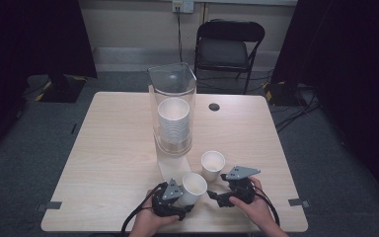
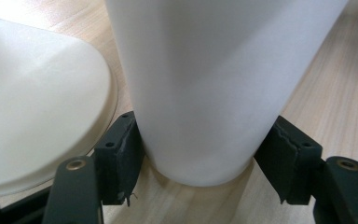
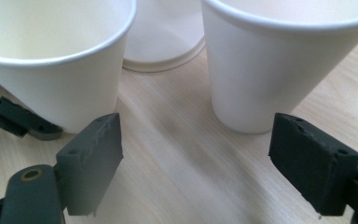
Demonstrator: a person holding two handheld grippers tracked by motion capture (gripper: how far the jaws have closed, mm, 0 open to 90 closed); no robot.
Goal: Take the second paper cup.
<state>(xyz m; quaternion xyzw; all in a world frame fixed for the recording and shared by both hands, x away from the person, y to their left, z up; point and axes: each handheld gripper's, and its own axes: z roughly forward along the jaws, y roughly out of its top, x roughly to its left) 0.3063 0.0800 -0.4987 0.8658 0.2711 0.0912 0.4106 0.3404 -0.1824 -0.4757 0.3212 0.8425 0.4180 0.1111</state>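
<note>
A pale wooden table [image 1: 108, 163] is standing on grey carpet [image 1: 39, 133], with a dark round cap [image 1: 214, 106] sitting in its far side and tape tabs [image 1: 49, 205] showing at its near corners; beyond it a black folding chair [image 1: 228, 45] is standing against a light wall [image 1: 128, 24], a cable is hanging from a wall socket [image 1: 183, 5], and dark curtains [image 1: 355, 74] are hanging at both sides. A clear dispenser [image 1: 173, 106] is standing upright near the table's middle, holding a stack [image 1: 173, 121] of white cups. Near the front edge the left gripper [image 1: 180, 200] is closing on a held cup [image 1: 192, 188], which is tilting in the high view; in the left gripper view its jaws are pressing both sides of that cup's [image 2: 205, 93] base just above the wood, with the dispenser's pale base [image 2: 37, 116] lying beside it. The right gripper [image 1: 216, 196] is resting just right of it, jaws spread wide and gripping nothing; in the right gripper view bare table [image 3: 177, 158] is lying between them. A free cup [image 1: 212, 165] is standing upright on the table, between the dispenser and the right gripper, close to the held one but apart from it.
</note>
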